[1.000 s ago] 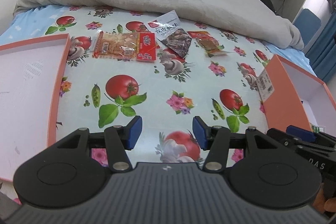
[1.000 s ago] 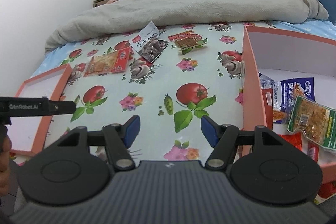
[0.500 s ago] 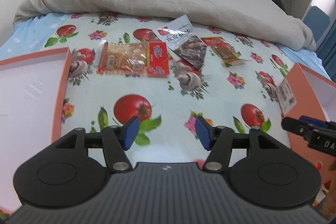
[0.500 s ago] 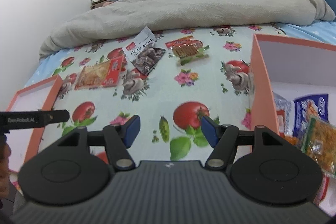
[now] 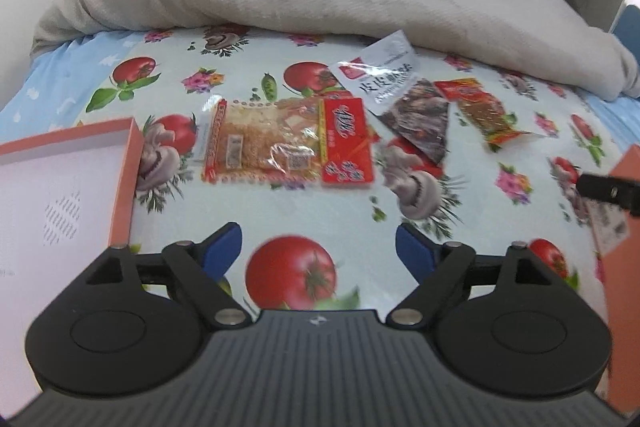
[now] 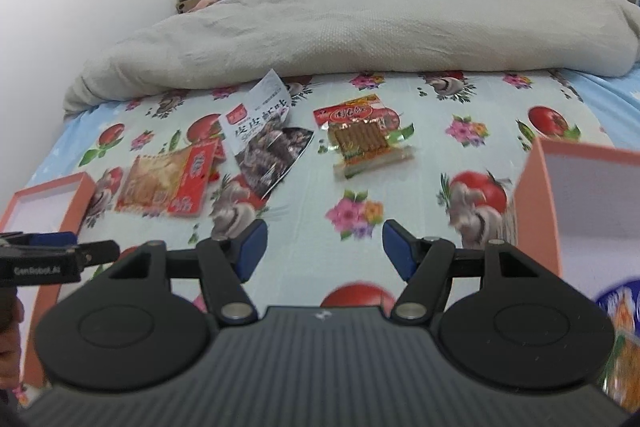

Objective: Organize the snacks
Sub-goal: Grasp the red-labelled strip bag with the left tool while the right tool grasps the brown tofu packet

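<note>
Fingers of the left gripper (image 5: 318,247) spread wide, nothing between the blue pads (image 5: 222,247); they hover over the tomato-print bedcover (image 5: 280,211). Fingers of the right gripper (image 6: 320,247) likewise spread and empty, above the same cover.

Beyond the left fingers, flat on the bedcover: an orange-and-red snack packet (image 5: 288,143); right of it, with a corner just overlapping, a white-and-dark packet (image 5: 400,95); right of that, touching or nearly so, a small red packet (image 5: 480,111).

Orange box lid (image 5: 128,179) at the left edge, white inside. Orange box (image 6: 536,207) at the right edge; snack packets (image 6: 620,311) lie inside, blurred. Grey duvet (image 6: 360,27) bunched behind the three loose packets.
</note>
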Tool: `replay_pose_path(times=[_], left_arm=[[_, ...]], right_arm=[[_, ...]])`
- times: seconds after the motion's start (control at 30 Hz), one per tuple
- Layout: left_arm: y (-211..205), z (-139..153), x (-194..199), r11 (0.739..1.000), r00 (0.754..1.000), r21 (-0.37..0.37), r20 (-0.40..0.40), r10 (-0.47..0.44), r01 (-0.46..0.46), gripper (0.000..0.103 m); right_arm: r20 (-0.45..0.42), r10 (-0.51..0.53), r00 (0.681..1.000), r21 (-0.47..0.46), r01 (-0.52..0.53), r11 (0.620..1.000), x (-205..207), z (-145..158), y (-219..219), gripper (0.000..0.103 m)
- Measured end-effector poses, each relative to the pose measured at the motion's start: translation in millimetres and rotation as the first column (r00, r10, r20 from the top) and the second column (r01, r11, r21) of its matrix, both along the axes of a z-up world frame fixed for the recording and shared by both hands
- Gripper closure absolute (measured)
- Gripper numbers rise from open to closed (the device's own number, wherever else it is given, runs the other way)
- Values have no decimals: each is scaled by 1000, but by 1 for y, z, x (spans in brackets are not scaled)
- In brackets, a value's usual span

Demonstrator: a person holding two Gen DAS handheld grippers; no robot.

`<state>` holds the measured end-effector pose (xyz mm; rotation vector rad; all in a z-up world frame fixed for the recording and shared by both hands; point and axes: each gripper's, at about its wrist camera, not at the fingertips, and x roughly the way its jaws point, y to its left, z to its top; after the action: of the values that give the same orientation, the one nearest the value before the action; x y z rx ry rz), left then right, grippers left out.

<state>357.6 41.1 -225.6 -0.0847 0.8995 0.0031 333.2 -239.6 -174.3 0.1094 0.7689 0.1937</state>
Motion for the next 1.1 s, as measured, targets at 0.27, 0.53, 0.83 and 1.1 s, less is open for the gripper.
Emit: replay_pose_path(times=[0.27,0.53,0.83,1.1], left_arm=[[18,-23,52,999,999,37,-21,30,-29,11],[32,-46,99,995,998,85,-40,55,-52,10],[49,-64,125,994,998,95,-45,54,-50,8],[62,-72,132,996,995,42,-56,87,-85,1]], right_arm=[[-14,36,999,-1,-36,999,77,-8,-5,37],[-72,86,994,-55,-90,994,147,-33,-5,16],[-165,124,978,-106,-143,984,201,-71,-4,15],[-161,178,971,-172,-205,964,205,-82,5,13]])
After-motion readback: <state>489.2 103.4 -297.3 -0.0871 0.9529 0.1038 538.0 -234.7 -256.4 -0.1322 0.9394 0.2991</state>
